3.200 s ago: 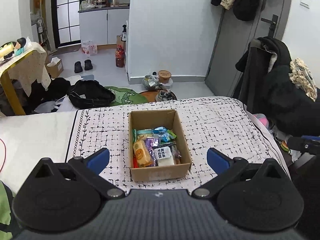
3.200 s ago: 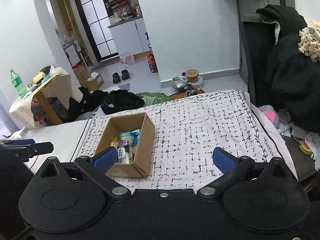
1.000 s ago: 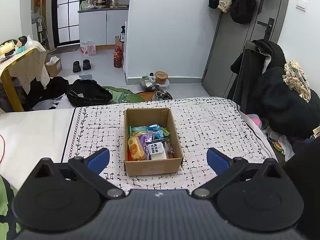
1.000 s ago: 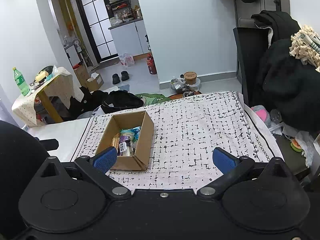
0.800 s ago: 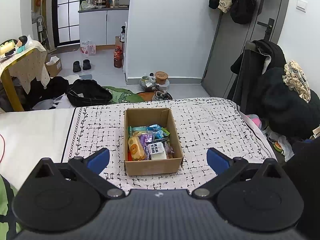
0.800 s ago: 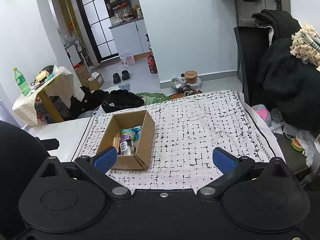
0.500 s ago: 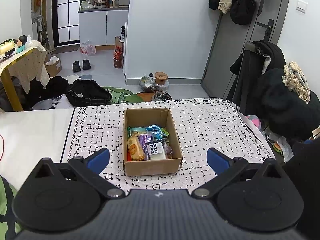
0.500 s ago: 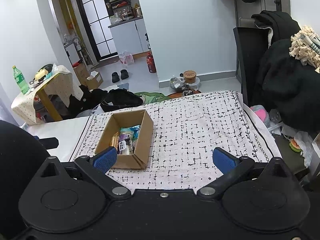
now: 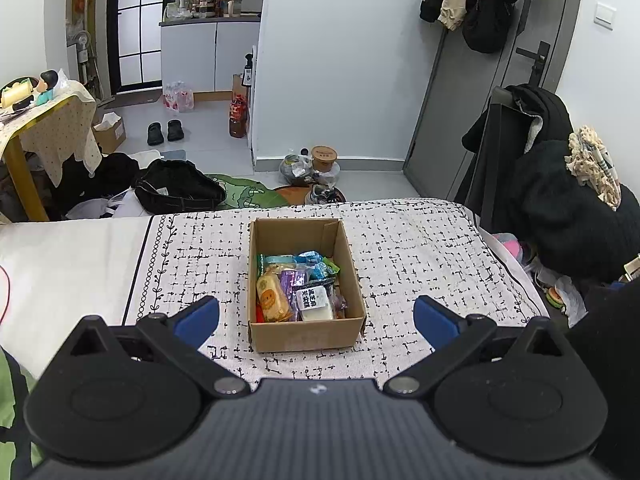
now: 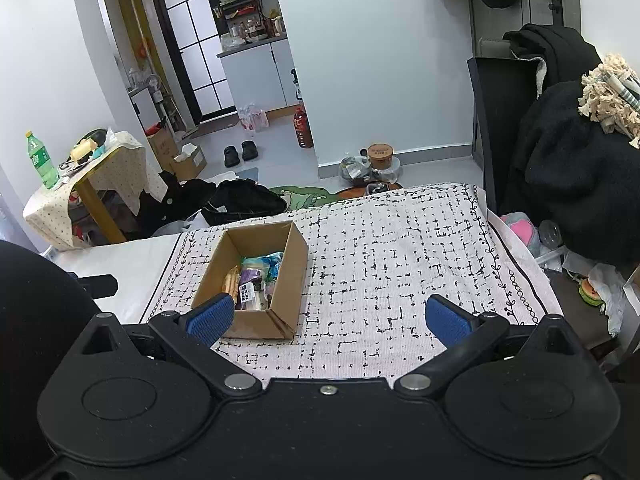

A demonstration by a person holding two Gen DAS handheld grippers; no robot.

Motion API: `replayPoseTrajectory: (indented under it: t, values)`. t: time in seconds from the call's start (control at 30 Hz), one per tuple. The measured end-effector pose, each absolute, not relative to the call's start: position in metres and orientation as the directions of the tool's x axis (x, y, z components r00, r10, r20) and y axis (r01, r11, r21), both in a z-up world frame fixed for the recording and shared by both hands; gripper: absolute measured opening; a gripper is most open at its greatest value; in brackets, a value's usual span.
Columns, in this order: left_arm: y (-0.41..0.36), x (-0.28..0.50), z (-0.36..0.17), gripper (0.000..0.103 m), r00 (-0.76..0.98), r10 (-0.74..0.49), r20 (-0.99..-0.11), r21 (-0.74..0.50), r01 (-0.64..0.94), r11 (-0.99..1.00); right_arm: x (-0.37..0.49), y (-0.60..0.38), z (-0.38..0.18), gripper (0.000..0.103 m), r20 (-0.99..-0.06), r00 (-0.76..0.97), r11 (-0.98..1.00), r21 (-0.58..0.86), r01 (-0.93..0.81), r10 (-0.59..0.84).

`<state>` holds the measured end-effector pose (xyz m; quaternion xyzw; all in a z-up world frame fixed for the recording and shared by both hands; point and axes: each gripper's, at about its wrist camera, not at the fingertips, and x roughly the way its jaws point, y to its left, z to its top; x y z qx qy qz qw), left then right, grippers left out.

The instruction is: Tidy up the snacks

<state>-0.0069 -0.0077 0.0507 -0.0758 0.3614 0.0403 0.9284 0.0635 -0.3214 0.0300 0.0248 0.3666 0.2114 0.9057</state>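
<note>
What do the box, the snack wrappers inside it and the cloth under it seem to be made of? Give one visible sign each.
Box: brown cardboard, matte, folded seams.
Snack wrappers: probably plastic film, glossy and crinkled.
Cloth: woven fabric, matte, printed black marks.

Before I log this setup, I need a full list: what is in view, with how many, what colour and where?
box: 1, brown cardboard, open, mid-cloth
snacks: several packets, mixed colours, in the box; exact count unclear
cloth: 1, white with black marks, under the box
bottle: 1, green, side table at left
slippers: 1 pair, black, far floor
coats: several, dark, hung on the door
left tongs: blue pads, open, either side of the box's near end, not touching it
right tongs: blue pads, open, to the right of the box, above the cloth
</note>
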Motion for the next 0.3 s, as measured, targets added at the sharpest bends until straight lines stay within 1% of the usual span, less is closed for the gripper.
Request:
replayPoseTrajectory:
  t: [0.3]
  values:
    - [-0.0066,-0.0078,0.0526,0.103,0.742,0.020,-0.671,-0.110,-0.125,0.986,0.0618,-0.3181,0.0306,0.103,-0.651,0.640,0.906,0.205,-0.370,0.409]
